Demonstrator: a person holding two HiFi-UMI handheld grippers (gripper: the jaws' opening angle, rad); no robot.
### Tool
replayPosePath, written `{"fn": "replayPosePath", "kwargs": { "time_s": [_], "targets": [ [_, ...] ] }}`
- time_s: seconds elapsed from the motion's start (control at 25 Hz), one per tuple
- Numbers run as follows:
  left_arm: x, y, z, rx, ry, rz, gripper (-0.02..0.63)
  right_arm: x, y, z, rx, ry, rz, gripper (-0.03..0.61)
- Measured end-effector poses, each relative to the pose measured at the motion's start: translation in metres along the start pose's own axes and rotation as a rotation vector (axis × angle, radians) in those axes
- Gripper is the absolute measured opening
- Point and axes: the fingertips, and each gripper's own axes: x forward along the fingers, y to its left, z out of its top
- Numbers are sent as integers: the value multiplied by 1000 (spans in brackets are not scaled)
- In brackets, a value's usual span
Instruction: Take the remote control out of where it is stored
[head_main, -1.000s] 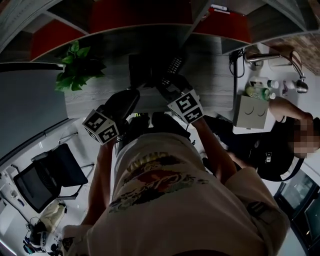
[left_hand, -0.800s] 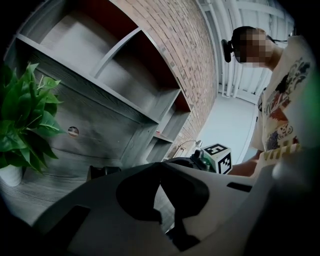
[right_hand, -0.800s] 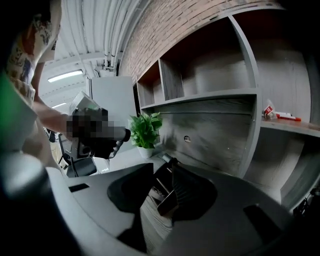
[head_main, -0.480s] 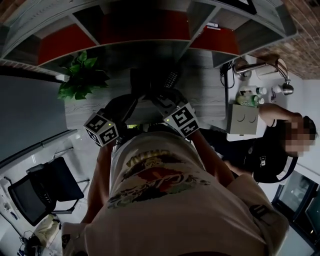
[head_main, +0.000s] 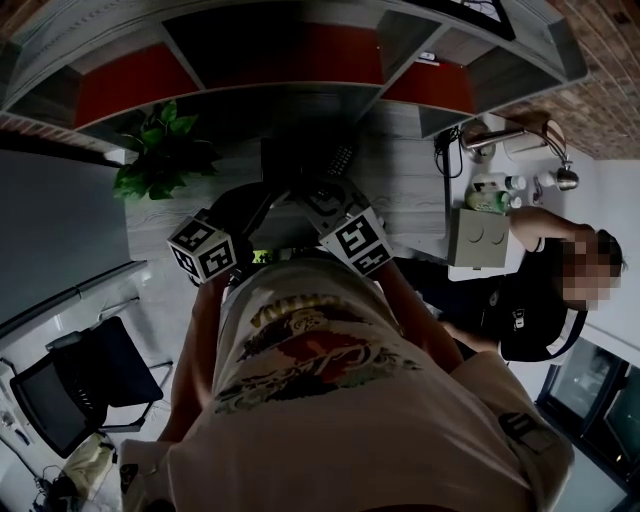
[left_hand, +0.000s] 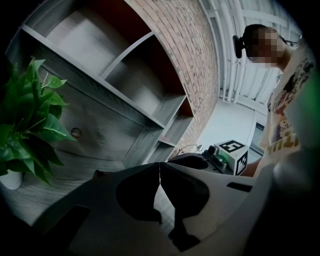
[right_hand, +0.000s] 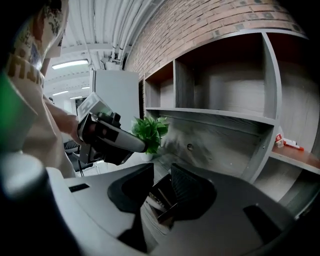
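Potted plant at far left, my left gripper with jaws pressed together on nothing, my right gripper with jaws just closed narrowly onto the dark remote control, gripped before the grey shelf unit.

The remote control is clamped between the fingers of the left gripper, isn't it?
Not the left. The remote control is clamped between the fingers of the right gripper, which have just been closing on it; the right gripper view shows this. The left gripper is shut with nothing between its fingers.
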Motion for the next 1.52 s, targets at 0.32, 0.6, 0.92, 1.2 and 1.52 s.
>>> {"fn": "replayPosePath", "kwargs": {
  "time_s": [0.32, 0.6, 0.92, 1.2, 1.52],
  "targets": [
    [-11, 18, -13, -28, 27, 35, 6, 21, -2, -9, -88, 62, -18, 114],
    [-21, 30, -16, -47, 33, 72, 6, 44, -10, -18, -164, 124, 0, 115],
    [-28, 34, -18, -73, 15, 111, 6, 67, -18, -28, -240, 180, 0, 115],
    [-37, 39, -24, -94, 6, 147, 6, 84, -21, -36, -297, 210, 8, 151],
    [-48, 40, -30, -111, 11, 179, 6, 101, -30, -43, -347, 236, 31, 155]
  ]
}}
